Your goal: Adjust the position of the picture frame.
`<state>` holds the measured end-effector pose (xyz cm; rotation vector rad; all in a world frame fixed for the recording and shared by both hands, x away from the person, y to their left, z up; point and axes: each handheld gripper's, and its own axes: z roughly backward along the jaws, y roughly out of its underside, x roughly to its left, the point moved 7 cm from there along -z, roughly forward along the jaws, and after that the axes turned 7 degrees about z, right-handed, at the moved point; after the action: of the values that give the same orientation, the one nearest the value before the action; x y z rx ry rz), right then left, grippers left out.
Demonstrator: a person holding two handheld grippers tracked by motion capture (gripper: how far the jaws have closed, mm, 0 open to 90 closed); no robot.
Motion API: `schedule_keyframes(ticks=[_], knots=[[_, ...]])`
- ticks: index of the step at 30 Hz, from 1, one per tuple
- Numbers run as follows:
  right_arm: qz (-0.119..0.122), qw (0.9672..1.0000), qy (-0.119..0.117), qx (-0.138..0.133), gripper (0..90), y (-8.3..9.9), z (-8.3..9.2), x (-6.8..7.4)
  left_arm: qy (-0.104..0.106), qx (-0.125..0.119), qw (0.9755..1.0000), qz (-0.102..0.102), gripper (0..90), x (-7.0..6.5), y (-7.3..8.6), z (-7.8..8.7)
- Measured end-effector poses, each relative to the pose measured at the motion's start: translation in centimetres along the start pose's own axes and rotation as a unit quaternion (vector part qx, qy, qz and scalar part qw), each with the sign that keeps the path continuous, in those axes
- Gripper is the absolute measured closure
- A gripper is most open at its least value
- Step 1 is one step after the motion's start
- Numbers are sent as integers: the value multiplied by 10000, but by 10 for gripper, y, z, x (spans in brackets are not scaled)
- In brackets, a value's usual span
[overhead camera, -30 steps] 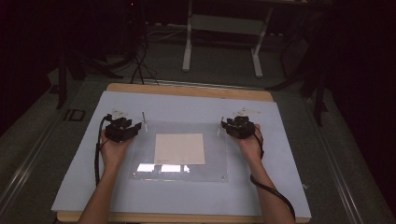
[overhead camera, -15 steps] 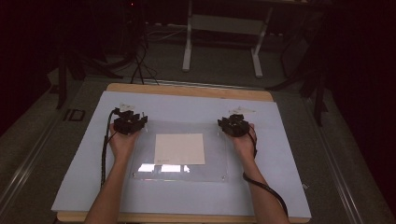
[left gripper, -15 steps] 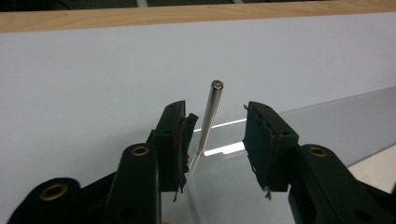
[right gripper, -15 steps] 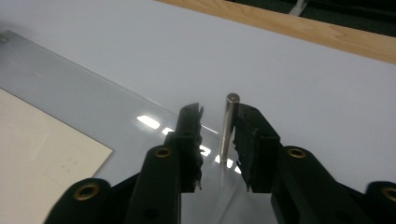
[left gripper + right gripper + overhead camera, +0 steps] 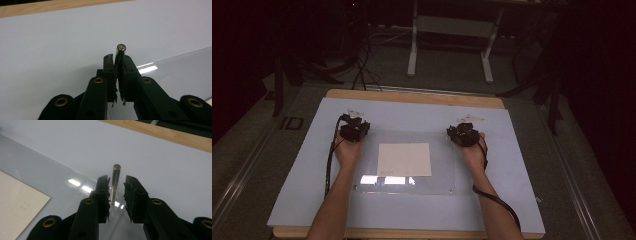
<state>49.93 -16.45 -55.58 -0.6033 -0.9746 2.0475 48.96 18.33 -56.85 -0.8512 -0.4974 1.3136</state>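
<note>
A clear acrylic plate (image 5: 443, 167) lies on a pale board (image 5: 512, 165), with a cream paper square (image 5: 404, 159) at its middle. A short metal pin (image 5: 121, 50) stands upright at the plate's far left corner. My left gripper (image 5: 117, 60) has just been closing and is now shut on that pin, whose top sticks out above the jaws. The same gripper (image 5: 354, 124) is at the plate's far left corner in the high view. A second upright pin (image 5: 115, 176) stands at the far right corner between the jaws of my right gripper (image 5: 117, 182). Those jaws have been closing, but a gap still shows beside the pin.
The board rests on a wooden table (image 5: 412, 96) whose far edge runs just beyond both grippers. Cables trail from each gripper along the forearms. A metal stand (image 5: 449, 30) and dark floor lie past the table.
My left hand has moved right to the plate's far left corner, and its jaws have closed on the pin. The right hand has stayed at the far right corner.
</note>
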Motion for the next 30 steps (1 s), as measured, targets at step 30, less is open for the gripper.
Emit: schedule_keyframes(ticks=[30], knots=[[-635,9977,-221,122,826,0,-25,0,-6,215,9993,291,841,1,1,-5]])
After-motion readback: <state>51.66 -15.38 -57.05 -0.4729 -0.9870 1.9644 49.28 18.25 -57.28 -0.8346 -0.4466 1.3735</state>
